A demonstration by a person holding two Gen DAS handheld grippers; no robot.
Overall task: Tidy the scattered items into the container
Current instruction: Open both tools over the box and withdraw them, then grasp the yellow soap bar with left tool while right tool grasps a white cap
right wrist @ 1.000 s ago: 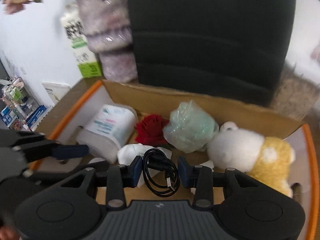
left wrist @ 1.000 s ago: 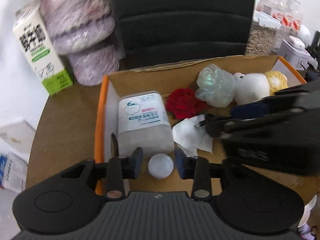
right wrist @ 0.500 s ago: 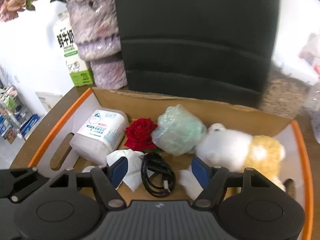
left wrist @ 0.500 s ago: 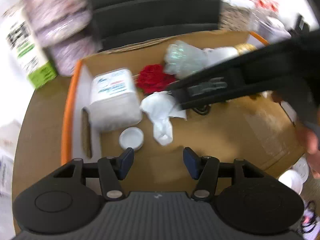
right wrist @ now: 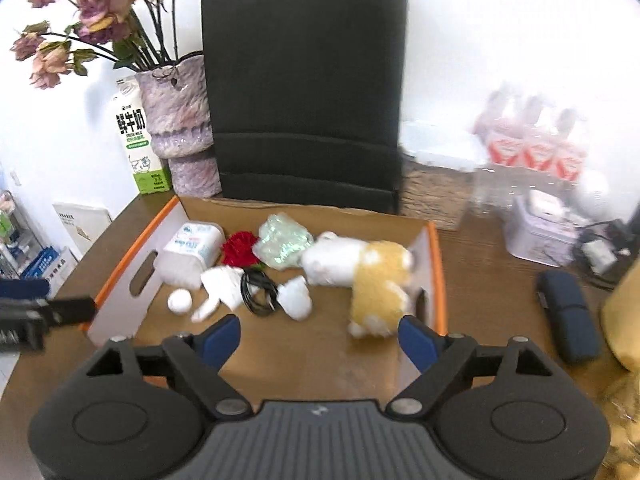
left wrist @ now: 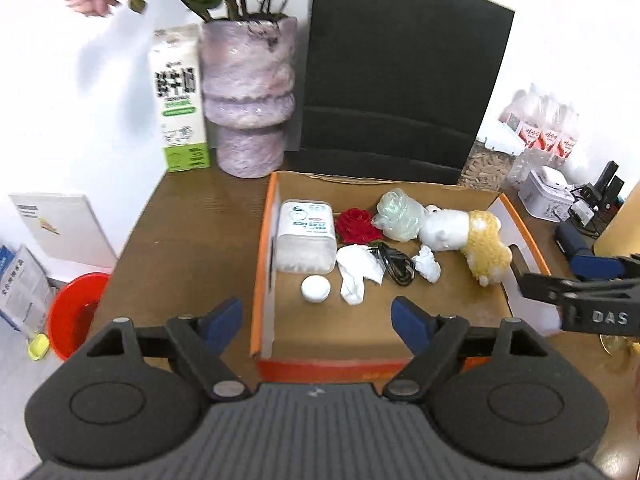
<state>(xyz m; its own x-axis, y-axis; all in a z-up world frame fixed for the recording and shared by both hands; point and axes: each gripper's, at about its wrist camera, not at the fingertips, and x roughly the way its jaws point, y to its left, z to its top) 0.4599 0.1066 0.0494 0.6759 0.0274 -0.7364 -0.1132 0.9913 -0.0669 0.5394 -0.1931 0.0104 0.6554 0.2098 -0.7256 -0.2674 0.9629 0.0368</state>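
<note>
Open cardboard box (left wrist: 400,328) with orange rim on the brown counter (left wrist: 188,232), items inside.

At frame centre the box holds a clear tub (left wrist: 307,236) with a white printed label too small to read, a red rose (left wrist: 357,225), a pale green plastic wad (left wrist: 398,216), a white-and-yellow plush toy (left wrist: 468,236), crumpled tissues (left wrist: 357,270), a coiled black cable (left wrist: 394,260) and a small white cap (left wrist: 316,288). The left gripper (left wrist: 316,318) and right gripper (right wrist: 319,340) are both empty, their jaws opening wide. The right one reads "DAS" at the left view's right edge. Upper left, the milk carton (right wrist: 138,148) reads "FRESH MILK" under Chinese characters.
</note>
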